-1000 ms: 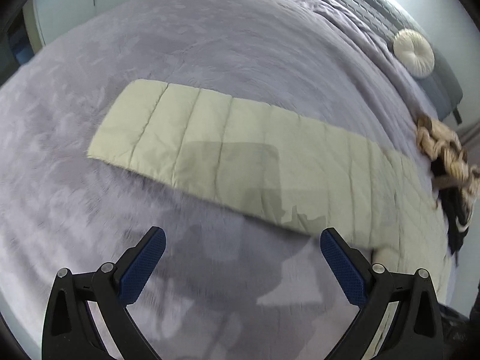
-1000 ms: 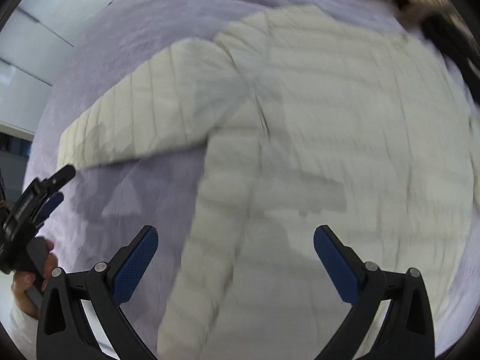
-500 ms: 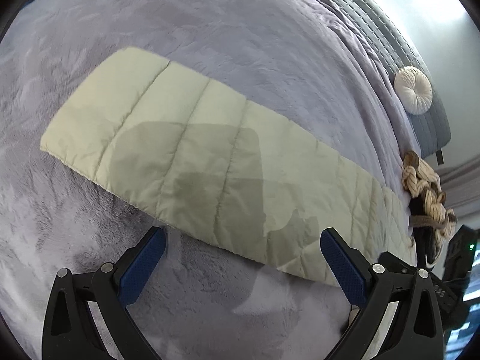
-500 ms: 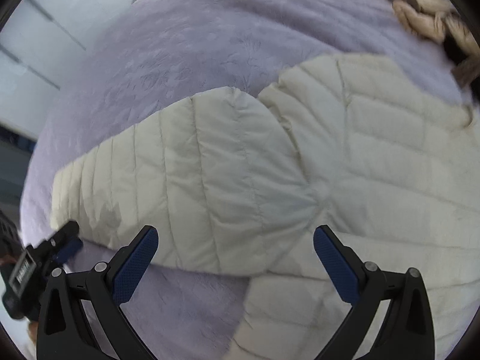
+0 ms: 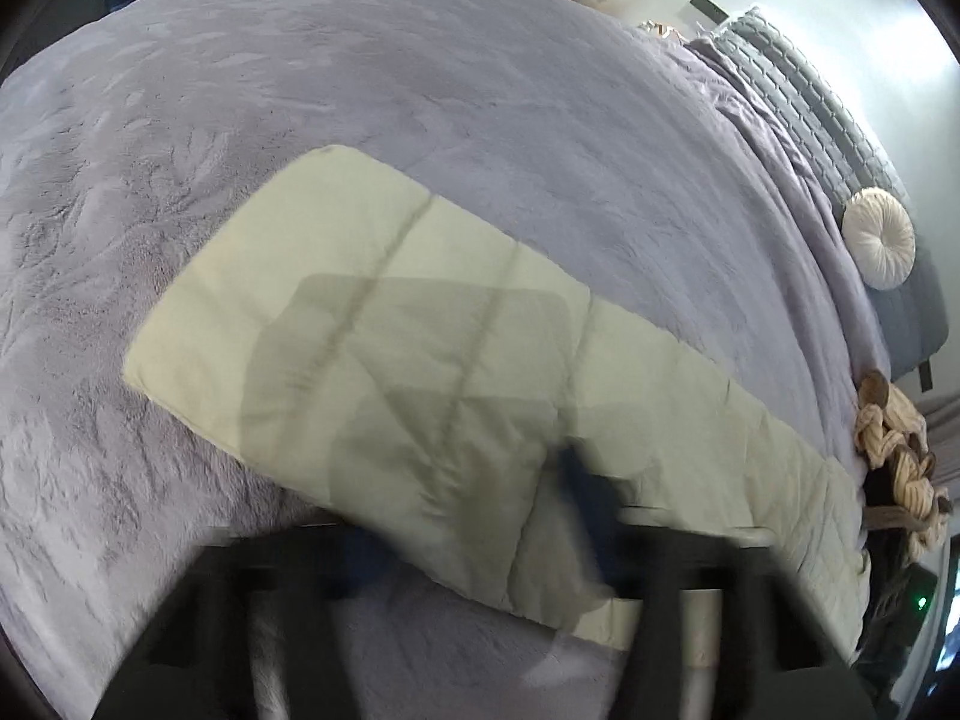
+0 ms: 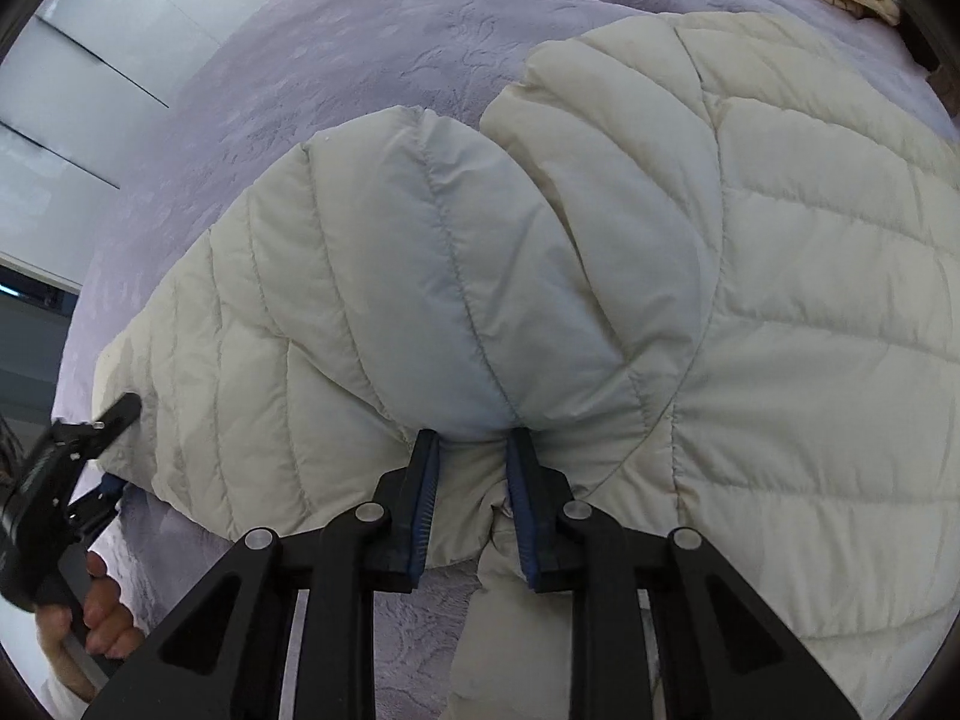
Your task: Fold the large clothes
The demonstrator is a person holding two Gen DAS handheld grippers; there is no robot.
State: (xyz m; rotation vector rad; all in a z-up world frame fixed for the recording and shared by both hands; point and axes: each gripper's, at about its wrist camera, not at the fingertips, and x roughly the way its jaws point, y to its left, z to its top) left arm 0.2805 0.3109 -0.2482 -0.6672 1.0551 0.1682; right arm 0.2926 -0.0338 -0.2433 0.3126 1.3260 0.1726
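Spread flat on a lilac plush bedspread (image 5: 420,90): a cream quilted puffer jacket (image 6: 780,276). Seen only by the right wrist camera: right gripper (image 6: 471,480) clenched on a pinch of fabric at the armpit. In the left view, left gripper (image 5: 480,552) motion-blurred over the sleeve's near edge, grip impossible to tell. Beyond the sleeve, plenty of bare bedspread; round white cushion (image 5: 879,238) against a grey headboard (image 5: 804,102).

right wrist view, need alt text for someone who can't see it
The right gripper is shut on a fold of a cream quilted puffer jacket where its sleeve joins the body. The jacket lies spread on a lavender bedspread. At far left, the left gripper reaches the sleeve's cuff.
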